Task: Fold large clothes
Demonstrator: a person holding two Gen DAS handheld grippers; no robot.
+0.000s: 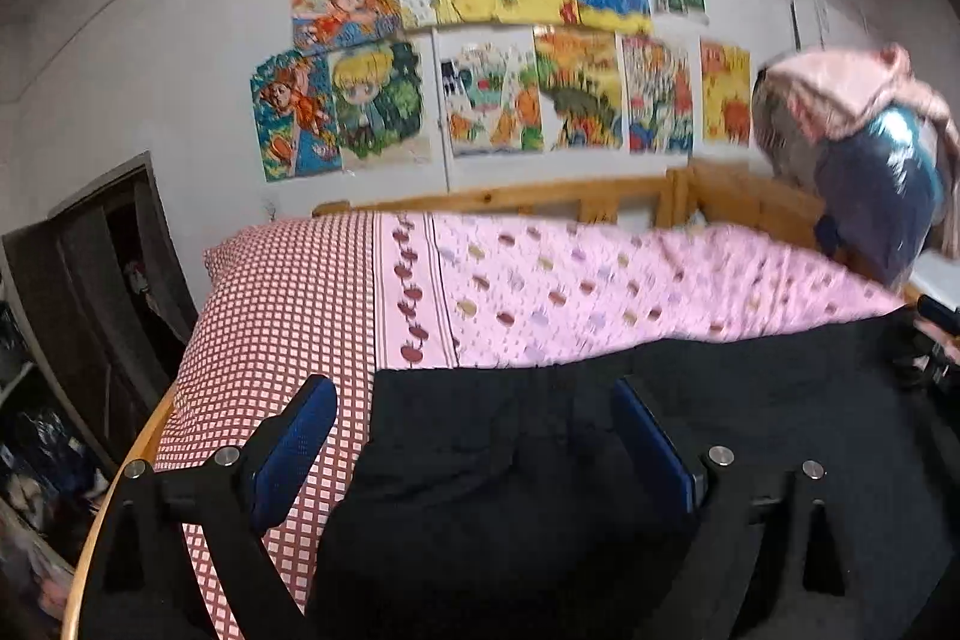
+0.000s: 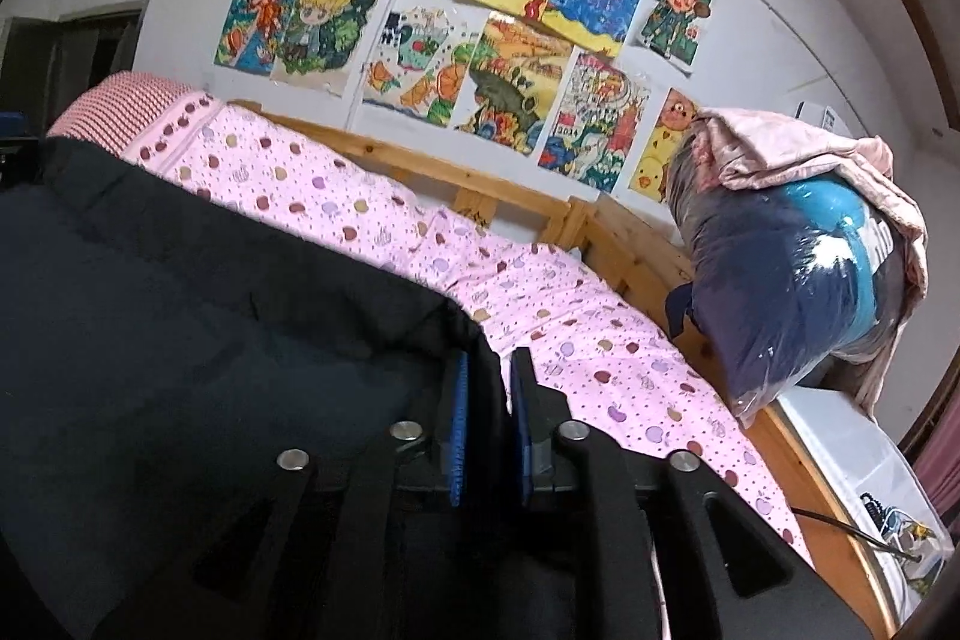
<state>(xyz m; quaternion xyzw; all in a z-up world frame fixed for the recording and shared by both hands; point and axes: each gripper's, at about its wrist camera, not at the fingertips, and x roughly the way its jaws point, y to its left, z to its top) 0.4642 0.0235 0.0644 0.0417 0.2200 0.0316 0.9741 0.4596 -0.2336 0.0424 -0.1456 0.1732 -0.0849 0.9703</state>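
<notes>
Black garment (image 1: 600, 460) lying spread on the bed (image 1: 540, 292), near its front edge. Left gripper (image 1: 474, 436) gapes wide over the cloth, holding nothing; right gripper (image 2: 487, 400), narrowly parted, straddles the garment's edge, grip uncertain. Folding appears incomplete.

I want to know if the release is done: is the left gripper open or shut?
Open. The left gripper's blue-padded fingers stand wide apart over the black garment, gripping nothing.
</notes>
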